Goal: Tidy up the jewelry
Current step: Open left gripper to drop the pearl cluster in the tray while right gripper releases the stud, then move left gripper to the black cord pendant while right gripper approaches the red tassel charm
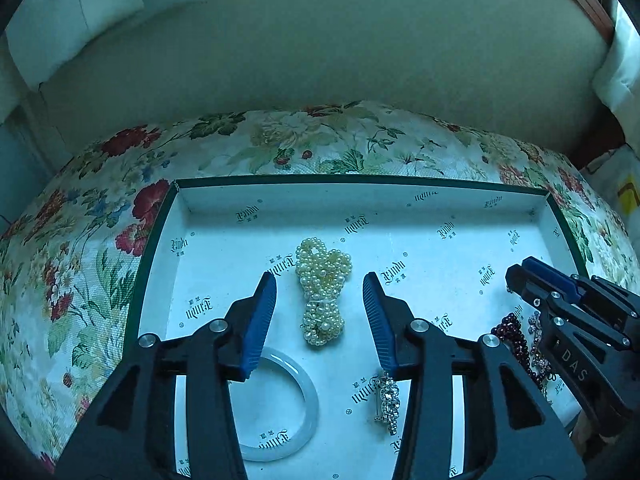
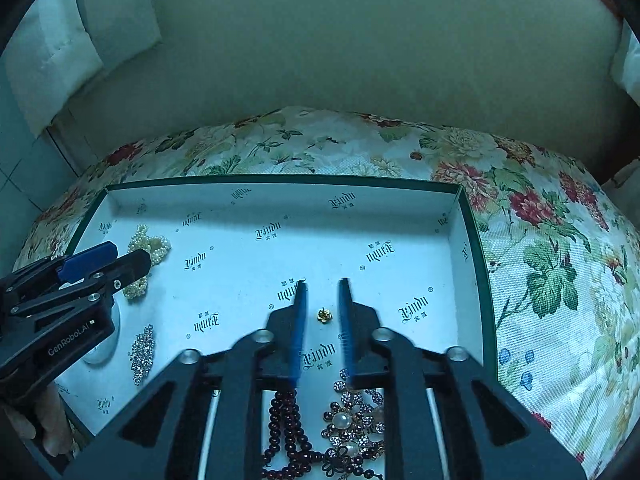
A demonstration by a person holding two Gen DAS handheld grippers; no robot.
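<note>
Pearly beaded bow (image 1: 323,291) lies between wide left tongs (image 1: 320,294); only right tongs' (image 2: 322,300) narrow gap shows a gold stud (image 2: 324,315) at twelve o'clock.

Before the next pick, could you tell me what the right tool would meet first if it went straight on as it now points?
Probably the small gold flower charm, lying between the open right tool; depth is unclear, so it might meet the box floor first.

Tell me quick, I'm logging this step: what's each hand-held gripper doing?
Left hand-held gripper: open, empty, straddling the pearl piece.
Right hand-held gripper: open, empty, the small gold flower lying between its fingers.
</note>
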